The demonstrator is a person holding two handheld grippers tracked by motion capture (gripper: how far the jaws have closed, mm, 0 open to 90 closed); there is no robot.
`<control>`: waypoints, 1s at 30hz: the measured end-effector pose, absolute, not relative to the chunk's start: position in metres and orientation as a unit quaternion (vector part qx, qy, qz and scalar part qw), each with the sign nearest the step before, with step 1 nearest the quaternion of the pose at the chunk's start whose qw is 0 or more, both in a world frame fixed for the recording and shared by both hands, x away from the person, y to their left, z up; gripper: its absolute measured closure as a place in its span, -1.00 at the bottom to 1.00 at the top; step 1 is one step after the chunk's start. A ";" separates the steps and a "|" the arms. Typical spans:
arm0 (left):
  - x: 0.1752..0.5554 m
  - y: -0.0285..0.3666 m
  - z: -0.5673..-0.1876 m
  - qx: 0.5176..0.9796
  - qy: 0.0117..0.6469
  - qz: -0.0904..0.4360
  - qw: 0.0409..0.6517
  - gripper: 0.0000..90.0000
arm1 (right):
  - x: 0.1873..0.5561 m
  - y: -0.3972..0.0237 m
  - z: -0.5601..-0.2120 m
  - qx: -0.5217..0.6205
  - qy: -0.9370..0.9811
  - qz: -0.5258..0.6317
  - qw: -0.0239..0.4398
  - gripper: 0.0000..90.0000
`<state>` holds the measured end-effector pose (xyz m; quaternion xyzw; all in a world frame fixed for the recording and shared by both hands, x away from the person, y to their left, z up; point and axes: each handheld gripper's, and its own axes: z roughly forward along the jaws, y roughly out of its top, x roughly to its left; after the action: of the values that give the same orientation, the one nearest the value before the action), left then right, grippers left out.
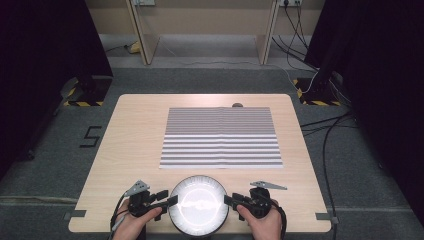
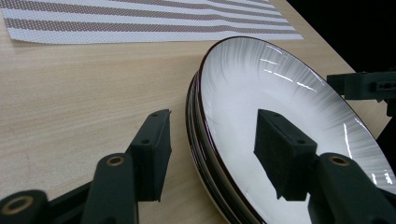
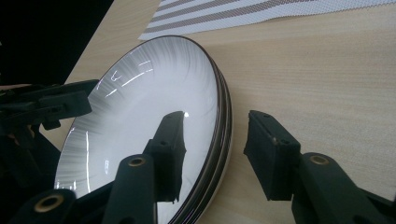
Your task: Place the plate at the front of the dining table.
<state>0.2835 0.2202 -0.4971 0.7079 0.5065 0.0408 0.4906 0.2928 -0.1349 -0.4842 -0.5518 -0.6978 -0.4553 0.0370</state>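
Straddling the rim on each side, so it looks like the grab-and-lift step is being set up here. The left gripper [image 1: 169, 201] is spread wide over the left edge of the plates [image 1: 199, 205], nothing pinched yet; a stack of them, judging by the rims, sat at the table's [image 1: 135, 135] near edge. The right gripper [image 1: 229, 200] is spread the same. Both should probably be squeezed together next. The striped mat [image 1: 220, 137] beyond is well apart, nothing blocking.
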 end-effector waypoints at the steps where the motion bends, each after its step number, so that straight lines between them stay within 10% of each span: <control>1: 0.284 0.220 -0.497 0.707 0.506 0.039 0.493 0.03 | 0.293 -0.136 -0.483 -0.550 -0.699 -0.456 0.039 0.32; 30: 0.285 0.219 -0.492 0.716 0.508 0.036 0.477 0.32 | 0.294 -0.126 -0.471 -0.535 -0.744 -0.398 0.025 0.88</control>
<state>0.2848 0.2195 -0.4919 0.7162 0.5084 0.0363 0.4768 0.2940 -0.1255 -0.4711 -0.5352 -0.7445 -0.3984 0.0249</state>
